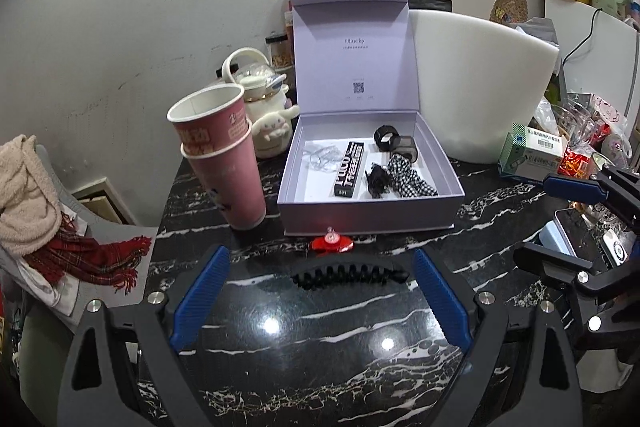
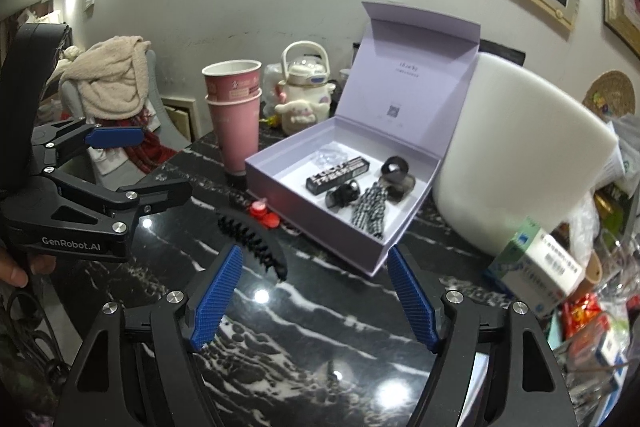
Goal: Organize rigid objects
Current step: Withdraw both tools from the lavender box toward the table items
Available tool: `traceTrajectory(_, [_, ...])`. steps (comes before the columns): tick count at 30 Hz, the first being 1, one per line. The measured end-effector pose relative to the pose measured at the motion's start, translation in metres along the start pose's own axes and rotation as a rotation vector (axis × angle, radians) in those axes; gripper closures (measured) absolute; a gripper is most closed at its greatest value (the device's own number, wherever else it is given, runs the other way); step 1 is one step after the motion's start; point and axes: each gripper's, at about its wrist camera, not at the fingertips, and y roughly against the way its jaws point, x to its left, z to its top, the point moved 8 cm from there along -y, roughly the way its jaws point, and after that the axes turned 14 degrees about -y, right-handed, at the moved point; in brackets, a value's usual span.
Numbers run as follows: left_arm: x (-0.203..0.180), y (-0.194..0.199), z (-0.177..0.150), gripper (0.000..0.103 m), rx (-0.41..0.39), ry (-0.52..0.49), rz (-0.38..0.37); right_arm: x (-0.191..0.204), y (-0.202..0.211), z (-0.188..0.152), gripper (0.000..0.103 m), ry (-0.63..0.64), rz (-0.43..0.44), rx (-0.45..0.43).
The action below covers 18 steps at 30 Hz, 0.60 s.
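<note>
Left gripper fingers stand wide apart, holding nothing; the black hair claw lies on the marble table between the tips, untouched. Right gripper fingers are likewise spread and empty — only bare tabletop lies between them. Just beyond the claw, at frame centre, sits a small red clip, against the front wall of the open lilac box. Inside the box: a black tube, a checked scrunchie and dark clips. Left of the box — two stacked pink paper cups.
</note>
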Motion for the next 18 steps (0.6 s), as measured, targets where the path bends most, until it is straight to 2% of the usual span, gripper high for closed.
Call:
traceTrajectory(12, [0.013,-0.029,-0.037,0.009,0.068,0.046,-0.067,0.014,-0.043,-0.023,0.027,-0.035,0.04,0.081])
traceTrajectory(18, [0.028,-0.043,-0.049,0.009,0.098,0.077,-0.071,0.023,-0.069,-0.026,0.027,-0.04,0.064,0.115])
